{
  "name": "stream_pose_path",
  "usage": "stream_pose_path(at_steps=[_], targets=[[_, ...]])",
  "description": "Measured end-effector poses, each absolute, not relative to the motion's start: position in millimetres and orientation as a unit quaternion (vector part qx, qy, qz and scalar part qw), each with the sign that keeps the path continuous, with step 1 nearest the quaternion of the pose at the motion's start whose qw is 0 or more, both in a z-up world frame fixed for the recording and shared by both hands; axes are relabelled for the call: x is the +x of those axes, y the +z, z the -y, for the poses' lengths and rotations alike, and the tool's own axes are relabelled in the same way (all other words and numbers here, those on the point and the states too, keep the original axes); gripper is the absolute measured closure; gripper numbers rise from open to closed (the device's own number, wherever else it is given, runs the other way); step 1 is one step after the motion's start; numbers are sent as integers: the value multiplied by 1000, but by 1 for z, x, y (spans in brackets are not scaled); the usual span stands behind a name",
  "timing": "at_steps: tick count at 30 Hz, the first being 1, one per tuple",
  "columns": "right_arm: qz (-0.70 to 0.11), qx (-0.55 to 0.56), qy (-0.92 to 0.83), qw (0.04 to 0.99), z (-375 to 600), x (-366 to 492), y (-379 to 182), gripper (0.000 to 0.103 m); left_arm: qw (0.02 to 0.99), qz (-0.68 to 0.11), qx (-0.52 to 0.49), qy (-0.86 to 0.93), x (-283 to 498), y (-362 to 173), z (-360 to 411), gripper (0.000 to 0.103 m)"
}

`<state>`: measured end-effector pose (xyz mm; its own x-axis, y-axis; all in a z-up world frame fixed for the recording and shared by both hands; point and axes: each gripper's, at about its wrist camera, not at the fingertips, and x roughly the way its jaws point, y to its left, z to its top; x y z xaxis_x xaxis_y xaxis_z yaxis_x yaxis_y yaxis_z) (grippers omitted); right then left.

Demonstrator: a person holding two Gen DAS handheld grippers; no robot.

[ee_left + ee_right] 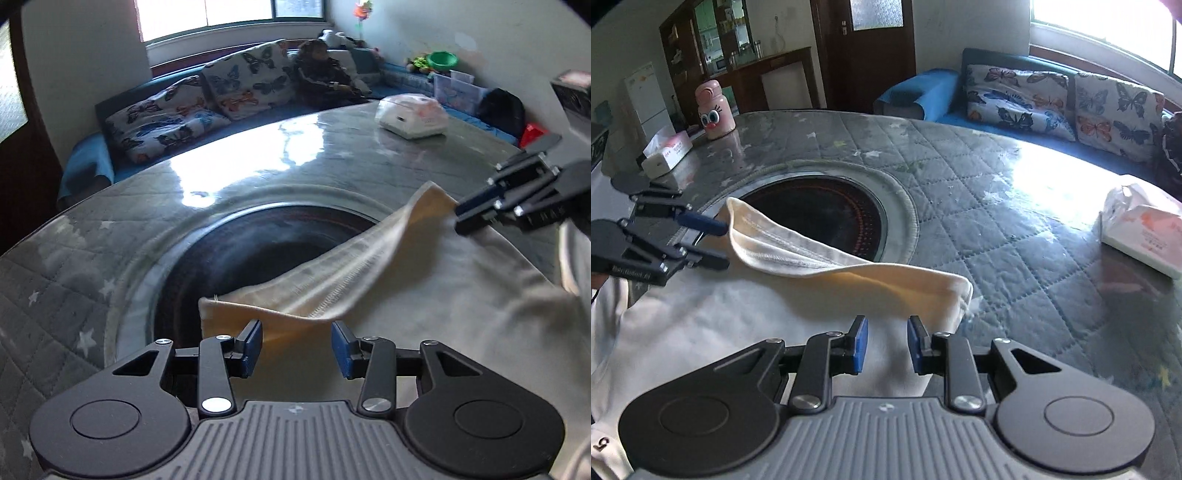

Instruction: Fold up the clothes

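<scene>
A cream-white garment (424,291) lies on the quilted grey table, its hem raised and folded over the dark round stove hole; it also shows in the right wrist view (738,317). My left gripper (297,349) is open, its blue pads on either side of the hem's near corner without closing on it; it shows at the hem's left end in the right wrist view (709,243). My right gripper (884,345) is open just behind the hem's right corner; in the left wrist view (469,218) its fingers touch the hem's far corner.
A dark round stove hole (258,258) sits in the table's middle (820,221). A tissue pack (1145,232) lies right, a pink bottle (714,110) and tissue box (666,153) far left. A sofa with butterfly cushions (207,99) stands behind, a person (321,74) on it.
</scene>
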<state>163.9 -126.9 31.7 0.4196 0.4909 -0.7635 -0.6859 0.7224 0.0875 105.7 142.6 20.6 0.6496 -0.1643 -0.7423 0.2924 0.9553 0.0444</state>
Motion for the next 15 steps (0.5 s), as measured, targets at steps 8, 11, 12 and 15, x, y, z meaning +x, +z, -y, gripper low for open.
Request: stream_pose_path(at_steps=[8,11,12,15], targets=[[-405,-86,320,852,137,191,28,79,915,-403,-1,-36,134,18,-183,58],[-399,-65,319,857,145,193,32,73,916,-398,1,-39,129,21,-185,55],[-397,-58,319,859,147,193,34,67,917,-398,5,-41,127,22,-184,55],[-389,-46,309,867,153,194,38,61,915,-400,19,-42,126,20,-180,55]])
